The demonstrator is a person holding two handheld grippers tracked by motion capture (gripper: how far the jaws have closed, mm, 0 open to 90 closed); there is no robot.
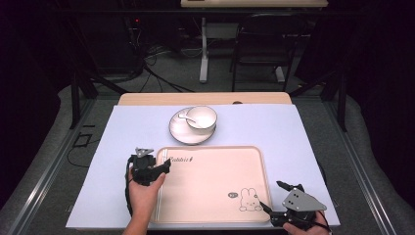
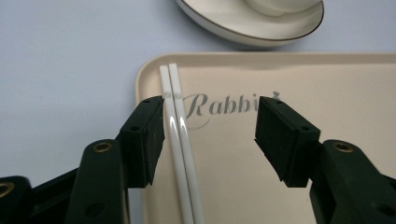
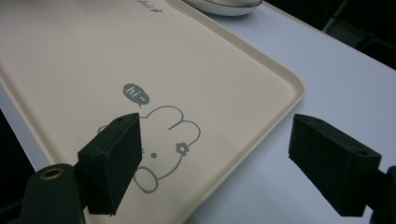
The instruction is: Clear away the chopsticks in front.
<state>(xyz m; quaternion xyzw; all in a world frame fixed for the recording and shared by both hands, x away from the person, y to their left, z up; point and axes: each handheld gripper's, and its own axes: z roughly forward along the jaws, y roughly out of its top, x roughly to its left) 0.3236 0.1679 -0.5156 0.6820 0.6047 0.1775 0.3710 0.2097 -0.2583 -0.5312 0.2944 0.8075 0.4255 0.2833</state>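
Note:
A beige tray [image 1: 215, 181] with a rabbit drawing [image 3: 161, 144] lies on the pale mat. Two white chopsticks [image 2: 180, 135] lie side by side along the tray's left rim [image 1: 160, 205]. My left gripper [image 1: 164, 169] hovers just above them, open; in the left gripper view its jaws [image 2: 210, 126] stand wide, and the chopsticks run past the inner face of the left pad with nothing gripped. My right gripper [image 1: 272, 195] is open over the tray's near right corner, its jaws [image 3: 215, 149] straddling the rim with nothing between them.
Behind the tray a dark-rimmed white plate [image 1: 178, 132] carries a white bowl [image 1: 201, 117] and a spoon [image 1: 185, 116]. The pale mat [image 1: 303, 147] covers the table to its edges. Beyond the far edge stand a chair [image 1: 264, 44] and a desk leg [image 1: 203, 49].

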